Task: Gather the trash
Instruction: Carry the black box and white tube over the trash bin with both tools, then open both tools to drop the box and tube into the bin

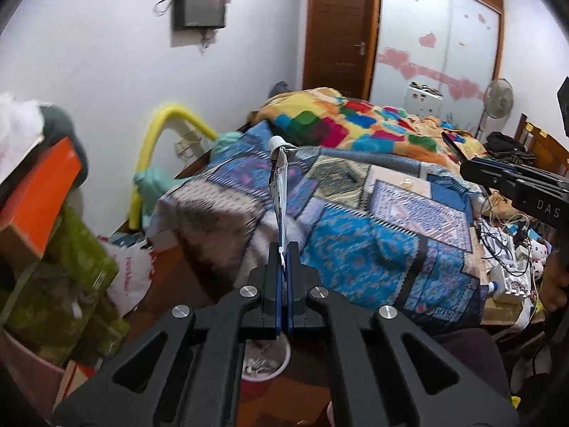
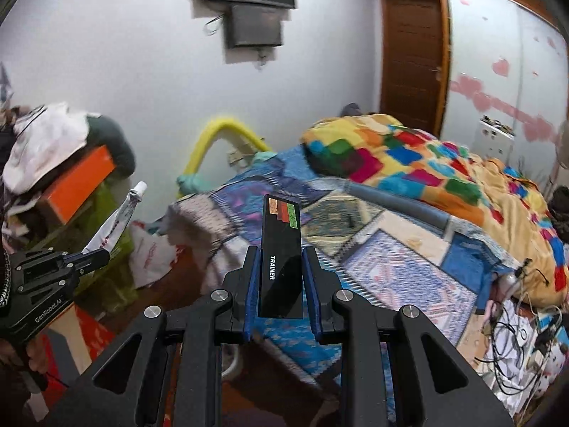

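Over the bed [image 1: 355, 249], the left gripper [image 1: 283, 249] jaws pinch a squeezed toothpaste tube [image 1: 279, 178] and the right gripper [image 2: 281, 267] jaws clamp a black "TRAINER" box [image 2: 281, 249], so both should stay firm and level until above a bin.

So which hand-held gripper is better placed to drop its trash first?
Left, probably. The left hand-held gripper pinches the squeezed tube right above the red-rimmed bin. The right hand-held gripper, gripping the black box, faces the bed.

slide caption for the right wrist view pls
Right hand-held gripper holds a black box over the bed; left one grips a flattened tube.
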